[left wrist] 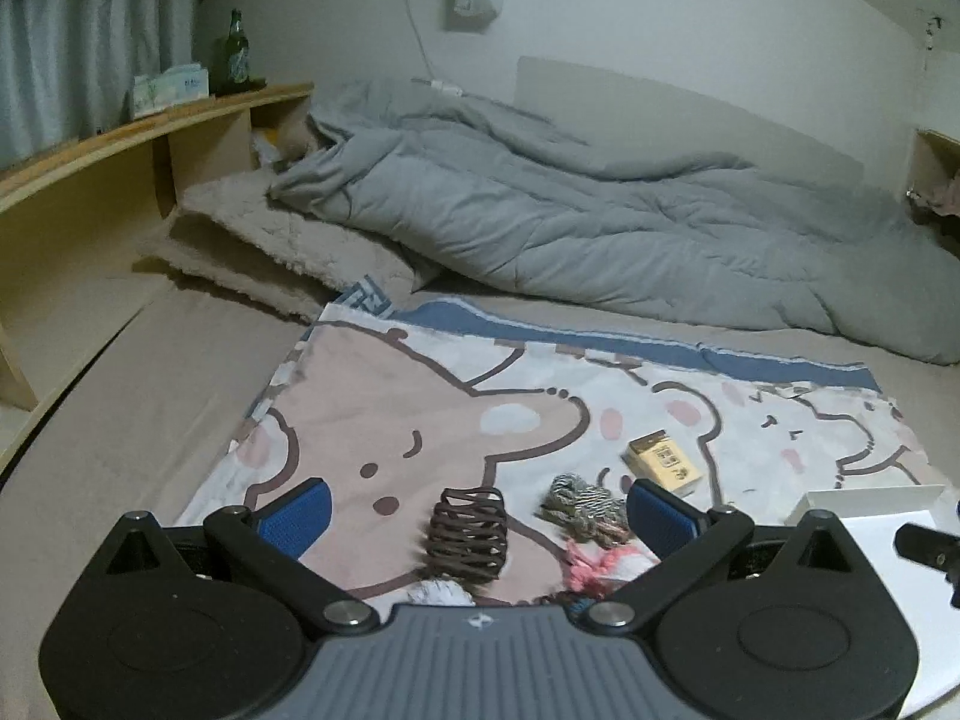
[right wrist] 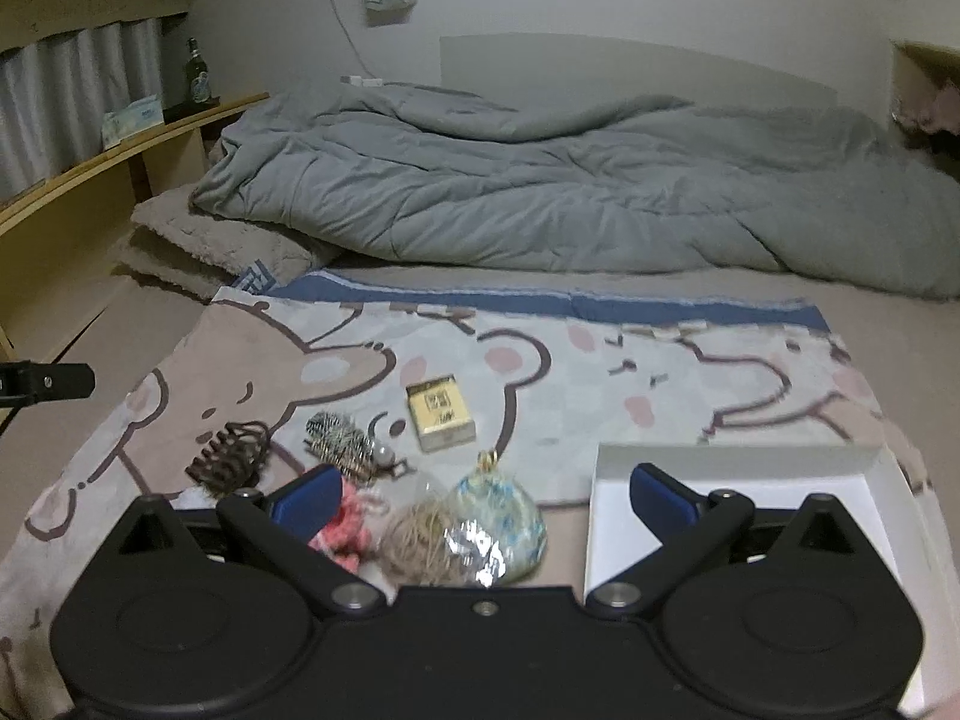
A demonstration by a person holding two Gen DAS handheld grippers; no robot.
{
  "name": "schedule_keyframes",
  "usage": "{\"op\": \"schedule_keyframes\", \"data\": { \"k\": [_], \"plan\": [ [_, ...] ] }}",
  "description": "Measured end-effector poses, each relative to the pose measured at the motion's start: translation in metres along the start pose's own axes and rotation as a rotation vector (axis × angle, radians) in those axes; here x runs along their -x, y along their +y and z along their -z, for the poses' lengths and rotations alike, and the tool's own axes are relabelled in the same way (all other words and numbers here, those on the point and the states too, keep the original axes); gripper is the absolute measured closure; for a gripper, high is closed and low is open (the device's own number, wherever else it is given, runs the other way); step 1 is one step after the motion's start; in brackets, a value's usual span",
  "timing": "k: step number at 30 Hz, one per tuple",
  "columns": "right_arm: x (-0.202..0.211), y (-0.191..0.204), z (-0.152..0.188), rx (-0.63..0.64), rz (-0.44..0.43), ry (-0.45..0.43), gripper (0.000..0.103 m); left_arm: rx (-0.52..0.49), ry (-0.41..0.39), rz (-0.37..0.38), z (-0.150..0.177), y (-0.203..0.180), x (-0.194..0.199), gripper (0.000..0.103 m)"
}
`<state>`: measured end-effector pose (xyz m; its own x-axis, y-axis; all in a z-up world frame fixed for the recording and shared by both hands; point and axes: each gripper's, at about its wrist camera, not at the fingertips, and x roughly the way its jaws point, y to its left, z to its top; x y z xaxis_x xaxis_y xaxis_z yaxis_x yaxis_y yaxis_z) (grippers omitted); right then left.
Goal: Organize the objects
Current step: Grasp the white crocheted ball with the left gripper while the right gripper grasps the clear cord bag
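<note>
Both claws spread wide and empty, left claw (left wrist: 477, 510) above a brown hair clip (left wrist: 467, 534), right claw (right wrist: 485, 495) above small trinkets (right wrist: 462, 531), white tray (right wrist: 780, 480) just right, cartoon-bear cloth (right wrist: 252, 360) beneath, rumpled grey duvet (right wrist: 540, 192) beyond on the bed, wooden shelf (left wrist: 90, 180) far left.

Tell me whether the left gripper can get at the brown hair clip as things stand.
Probably yes. The left gripper is open, and the brown hair clip lies on the blanket between its fingers, with nothing covering it.

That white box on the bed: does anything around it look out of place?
Yes. The white box is empty, while small items lie loose on the cartoon blanket beside it: a brown hair claw, a yellow packet, a foil-wrapped bundle.
</note>
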<state>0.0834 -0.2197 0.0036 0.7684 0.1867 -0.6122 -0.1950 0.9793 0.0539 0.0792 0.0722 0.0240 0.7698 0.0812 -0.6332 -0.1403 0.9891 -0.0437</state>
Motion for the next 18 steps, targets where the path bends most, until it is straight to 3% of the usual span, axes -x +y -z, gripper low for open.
{"op": "schedule_keyframes", "data": {
  "k": [4, 8, 15, 18],
  "plan": [
    [-0.023, 0.001, -0.004, 0.049, 0.015, -0.004, 0.0, 0.016, 0.083, 0.008, 0.003, 0.01, -0.03, 0.0],
    [-0.052, 0.001, 0.004, 0.118, -0.024, 0.035, 0.0, 0.023, 0.167, -0.044, 0.014, 0.017, -0.061, 0.0],
    [-0.093, 0.022, 0.033, 0.411, -0.054, 0.103, 0.0, 0.052, 0.288, -0.026, 0.032, 0.028, -0.104, 0.001],
    [-0.106, 0.029, 0.042, 0.49, -0.091, 0.133, 0.001, 0.075, 0.347, -0.014, 0.038, 0.035, -0.12, 0.009]
  ]
}}
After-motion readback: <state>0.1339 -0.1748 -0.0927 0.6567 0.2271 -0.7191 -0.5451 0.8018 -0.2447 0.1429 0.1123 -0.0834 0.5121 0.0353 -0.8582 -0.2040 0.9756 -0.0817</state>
